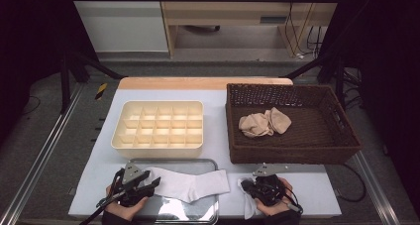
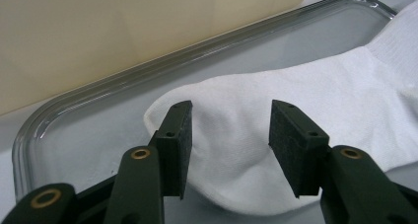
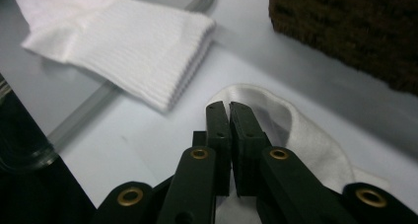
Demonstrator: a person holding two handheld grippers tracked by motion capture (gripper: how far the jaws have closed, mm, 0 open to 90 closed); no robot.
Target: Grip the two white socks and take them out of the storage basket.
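While my left gripper (image 2: 230, 150) gapes astride the flat white sock's (image 2: 296, 100) toe for pickup, right gripper (image 3: 229, 108) is clenched on the second white sock (image 3: 296, 130).

White-topped counter (image 1: 218, 98) with a pale wooden far edge, flanked by metal rails (image 1: 39, 155). Beyond: grey floor (image 1: 198, 66), wooden furniture (image 1: 237, 17), hanging cables (image 1: 309, 36), and dark drapes (image 1: 29, 31) at both sides.

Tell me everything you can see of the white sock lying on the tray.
The white sock is a knit, ribbed-cuff ankle sock lying flat across the clear tray, its cuff end hanging over the tray's right rim onto the table. Its rounded toe end sits between the open jaws of the left tool, whose pads flank it without pressing.
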